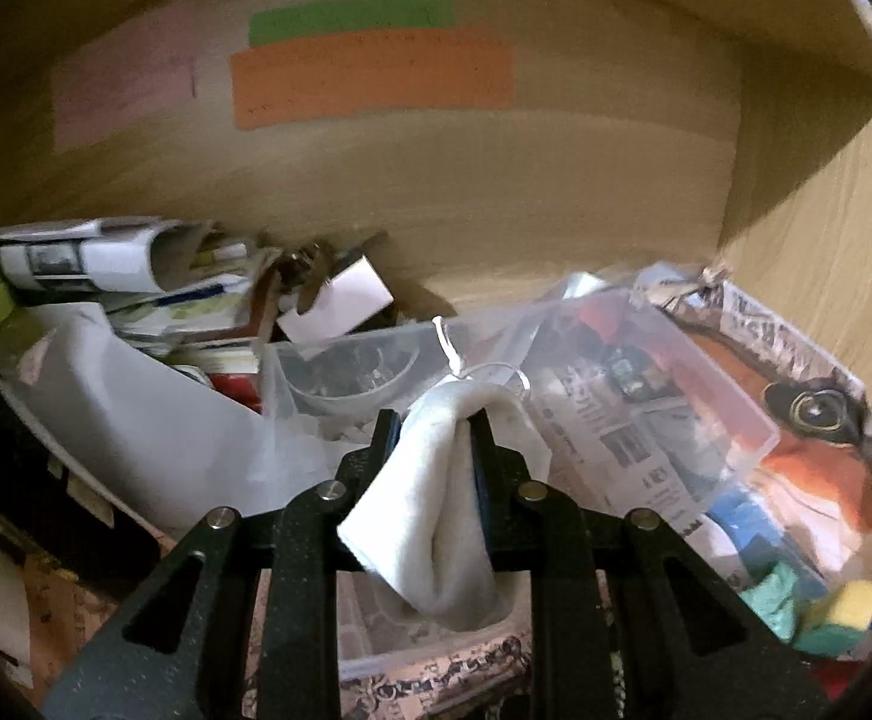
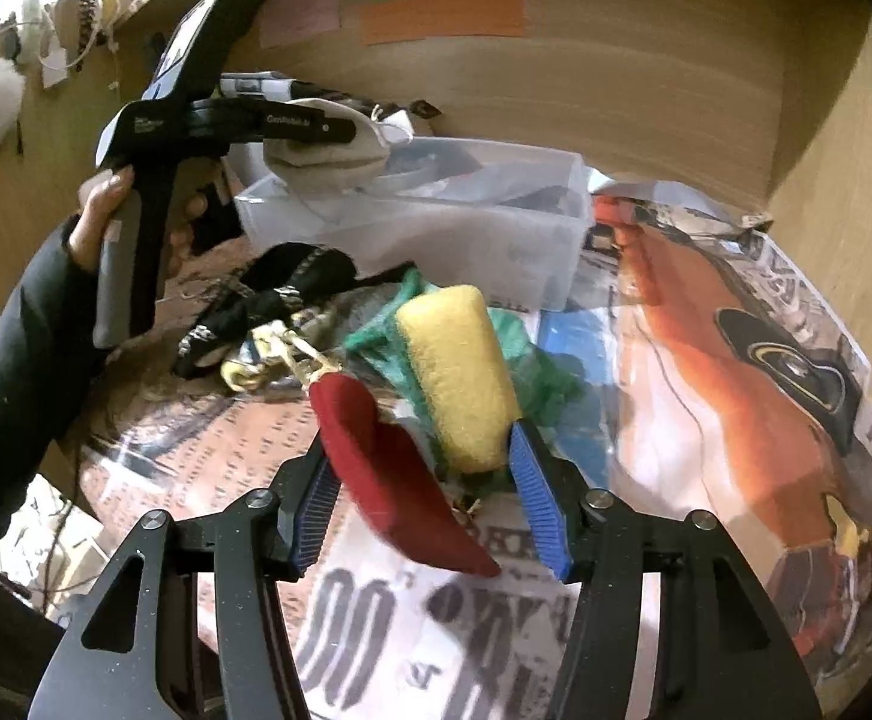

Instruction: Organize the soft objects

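My left gripper [image 1: 432,420] is shut on a white soft cloth pouch [image 1: 436,510] with a metal ring, held above a clear plastic bin [image 1: 351,360]. The right wrist view shows that gripper [image 2: 339,129] and the pouch [image 2: 321,159] over the bin [image 2: 436,222]. My right gripper [image 2: 417,444] is open, its blue pads around a yellow sponge [image 2: 460,378] and a red felt piece [image 2: 387,468]. Green netting [image 2: 526,360] and a black pouch [image 2: 291,282] lie just beyond.
Everything sits inside a wooden cabinet lined with newspaper [image 2: 436,630]. A fox picture [image 2: 736,330] lies at the right. Papers and small boxes [image 1: 165,288] are piled at the back left. Coloured paper labels [image 1: 369,78] are on the back wall.
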Demonstrator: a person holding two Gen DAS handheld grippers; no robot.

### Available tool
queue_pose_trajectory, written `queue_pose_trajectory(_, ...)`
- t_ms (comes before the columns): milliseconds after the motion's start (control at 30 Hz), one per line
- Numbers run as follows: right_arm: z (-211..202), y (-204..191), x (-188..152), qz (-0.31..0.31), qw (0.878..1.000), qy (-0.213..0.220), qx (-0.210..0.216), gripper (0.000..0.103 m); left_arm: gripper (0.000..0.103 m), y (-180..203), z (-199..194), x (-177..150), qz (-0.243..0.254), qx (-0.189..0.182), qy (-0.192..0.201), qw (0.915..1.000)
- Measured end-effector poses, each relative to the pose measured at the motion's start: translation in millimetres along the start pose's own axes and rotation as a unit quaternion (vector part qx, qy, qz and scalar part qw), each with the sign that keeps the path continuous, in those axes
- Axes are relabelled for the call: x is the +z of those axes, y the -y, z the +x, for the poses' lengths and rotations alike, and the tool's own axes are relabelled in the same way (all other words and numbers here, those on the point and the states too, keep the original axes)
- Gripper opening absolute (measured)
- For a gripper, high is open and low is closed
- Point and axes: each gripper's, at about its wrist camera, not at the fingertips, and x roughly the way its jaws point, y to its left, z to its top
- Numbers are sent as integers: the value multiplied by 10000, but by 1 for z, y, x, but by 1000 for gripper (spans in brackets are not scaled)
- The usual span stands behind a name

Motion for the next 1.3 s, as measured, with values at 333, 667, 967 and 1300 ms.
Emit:
queue_pose_trajectory(333, -1, 19, 26, 276, 9990, 316, 119, 53, 33, 6, 45, 1, -4, -46, -639, 9979)
queue_pose_trajectory(667, -4, 29, 15, 387, 9974, 493, -361, 52, 74, 20, 26, 7, 318, 133, -325, 9989)
queue_pose_trajectory(967, 14, 63, 9, 632, 9931, 248, -954, 52, 96, 17, -50, -6, 381, -106, 298, 9988)
queue_pose_trajectory(1300, -17, 59, 9, 808, 9924, 636, -678, 56, 102, 24, -107, -61, 362, -414, 262, 9981)
